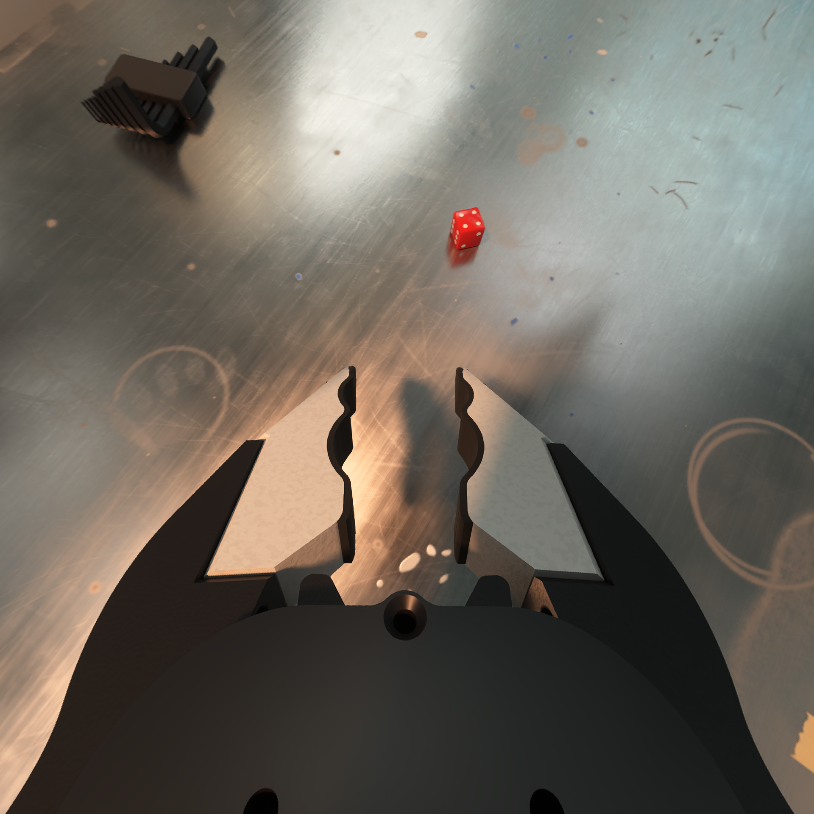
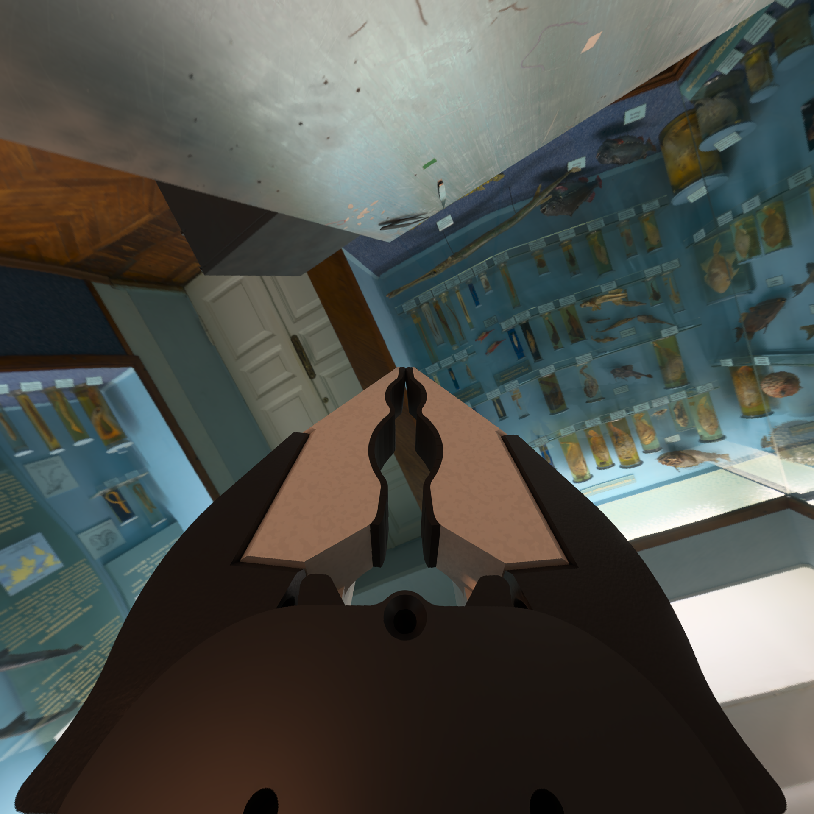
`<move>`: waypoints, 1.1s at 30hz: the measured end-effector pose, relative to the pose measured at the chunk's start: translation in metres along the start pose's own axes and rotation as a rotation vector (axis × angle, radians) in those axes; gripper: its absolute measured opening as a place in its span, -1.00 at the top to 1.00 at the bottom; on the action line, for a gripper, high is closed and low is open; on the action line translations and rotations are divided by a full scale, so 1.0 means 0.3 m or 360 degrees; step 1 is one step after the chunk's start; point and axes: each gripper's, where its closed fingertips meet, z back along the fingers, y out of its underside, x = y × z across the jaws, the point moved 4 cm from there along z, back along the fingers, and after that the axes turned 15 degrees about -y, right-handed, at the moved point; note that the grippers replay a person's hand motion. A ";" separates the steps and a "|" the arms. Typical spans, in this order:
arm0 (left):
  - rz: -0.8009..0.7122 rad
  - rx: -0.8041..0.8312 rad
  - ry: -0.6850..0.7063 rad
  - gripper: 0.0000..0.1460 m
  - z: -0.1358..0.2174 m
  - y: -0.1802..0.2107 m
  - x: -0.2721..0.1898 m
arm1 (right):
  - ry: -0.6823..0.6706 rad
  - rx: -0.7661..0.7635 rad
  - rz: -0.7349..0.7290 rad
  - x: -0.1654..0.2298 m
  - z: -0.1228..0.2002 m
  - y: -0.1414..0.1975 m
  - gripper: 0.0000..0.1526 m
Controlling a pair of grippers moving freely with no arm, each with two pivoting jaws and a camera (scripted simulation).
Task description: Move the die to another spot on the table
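Observation:
A small red die [image 1: 467, 228] with white pips rests on the scratched metal table [image 1: 396, 132], in the left wrist view. My left gripper [image 1: 405, 372] is open and empty. It hovers over the table, short of the die, which lies ahead and a little to the right of the fingertips. My right gripper [image 2: 406, 371] is shut with its fingertips touching and nothing between them. It points away from the table toward a room, and the die is not in the right wrist view.
A black set of hex keys in a holder [image 1: 154, 90] lies on the table at the far left. In the right wrist view the table [image 2: 308, 88] fills the top, with a white door [image 2: 282, 334] and display shelves [image 2: 616, 330] beyond.

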 end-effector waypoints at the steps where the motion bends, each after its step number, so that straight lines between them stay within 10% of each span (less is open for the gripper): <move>1: -0.0016 0.0016 -0.0022 0.38 0.008 -0.006 0.006 | 0.0012 0.0010 0.0019 0.011 -0.012 0.008 1.00; 26: -0.0069 0.0007 -0.0081 0.34 0.012 -0.068 -0.097 | 0.0029 0.0206 0.0014 -0.009 -0.197 0.102 0.73; 30: -0.0101 0.0010 -0.0035 0.29 -0.010 -0.073 -0.152 | -0.0069 -0.0122 0.0008 -0.082 -0.250 -0.026 0.73; 33: -0.0143 0.0032 -0.0050 0.29 -0.023 -0.051 -0.180 | -0.0306 -0.0819 0.0008 -0.122 -0.245 -0.226 0.73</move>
